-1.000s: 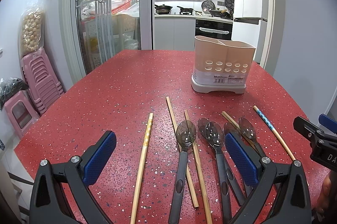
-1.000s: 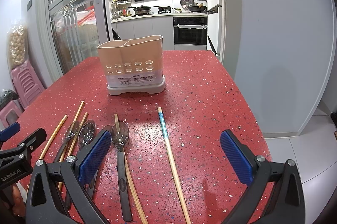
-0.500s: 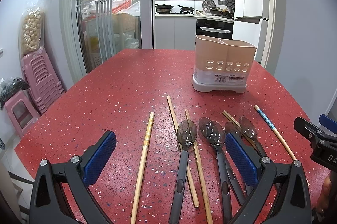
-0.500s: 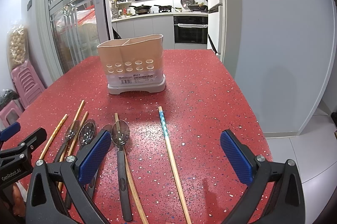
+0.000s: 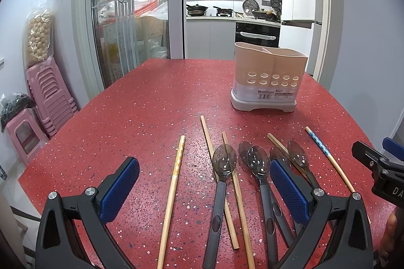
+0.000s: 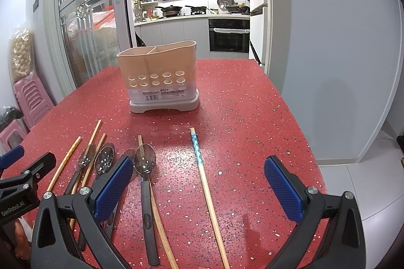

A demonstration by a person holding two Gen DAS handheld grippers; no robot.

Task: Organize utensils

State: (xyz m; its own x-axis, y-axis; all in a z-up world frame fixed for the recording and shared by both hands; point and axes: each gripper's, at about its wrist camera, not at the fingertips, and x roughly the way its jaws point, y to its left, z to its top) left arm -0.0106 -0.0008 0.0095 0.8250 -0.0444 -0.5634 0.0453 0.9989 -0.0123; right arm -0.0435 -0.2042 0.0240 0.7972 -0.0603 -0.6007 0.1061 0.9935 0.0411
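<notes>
Nearest the cams: left gripper jaws spread wide, nothing btwn the blue pads, hanging low over the near end of the red table. Right gripper same, wide open and empty, just beside the left one.

Under and just past the grippers, all utensils lie loose on the table. Left side: one pale chopstick by itself. Next, a dark-handled spoon lying alongside two crossed wooden chopsticks. Then a bunch of more spoons, overlapping w/ another chopstick; exact count is hard to tell, part hidden by the left gripper's pad. In the right view, one spoon rests on a bamboo chopstick, and a blue-patterned chopstick lies apart, roughly centred btwn the right gripper's pads.

Farther back: beige utensil holder w/ two compartments, upright, well apart from the utensils. Nothing sticks out above its rim; looks empty, though the inside isn't visible.

Progress, by my read: nothing sorted yet. Every spoon and chopstick left to pick up and drop in the holder, prob. spoons one side, chopsticks the other. Blue-patterned chopstick looks the easiest first grab for the right.
</notes>
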